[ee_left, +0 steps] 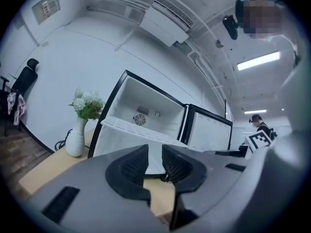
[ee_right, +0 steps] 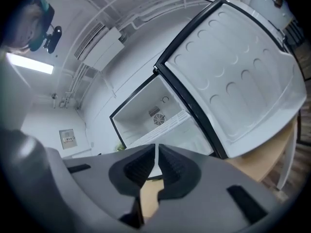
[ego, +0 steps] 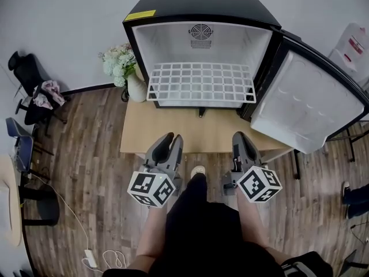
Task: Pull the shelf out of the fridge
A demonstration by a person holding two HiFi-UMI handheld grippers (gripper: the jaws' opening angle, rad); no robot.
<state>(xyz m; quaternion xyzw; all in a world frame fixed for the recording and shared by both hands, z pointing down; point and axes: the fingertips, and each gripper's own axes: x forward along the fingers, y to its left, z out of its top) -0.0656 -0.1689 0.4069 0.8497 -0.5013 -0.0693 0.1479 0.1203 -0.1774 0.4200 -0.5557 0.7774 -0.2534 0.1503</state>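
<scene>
A small black fridge [ego: 202, 4] stands on a wooden table [ego: 173, 133], its door [ego: 311, 105] swung wide to the right. The white wire shelf [ego: 202, 84] juts partly out of the cabinet, level. Both grippers hover in front of the table's near edge, well short of the shelf and holding nothing. My left gripper [ego: 171, 138] is open, with a clear gap between its pads [ee_left: 132, 165] and the shelf [ee_left: 141, 132] beyond. My right gripper [ego: 240, 136] is shut, only a thin slit showing in the right gripper view [ee_right: 157, 155], pointing at the shelf [ee_right: 165, 126].
A white vase of flowers [ego: 124, 68] stands on the table just left of the fridge. Dark chairs with clothes [ego: 31, 94] sit at the far left on the wood floor. The open door [ee_right: 238, 86] overhangs the table's right end. A person stands in the far background.
</scene>
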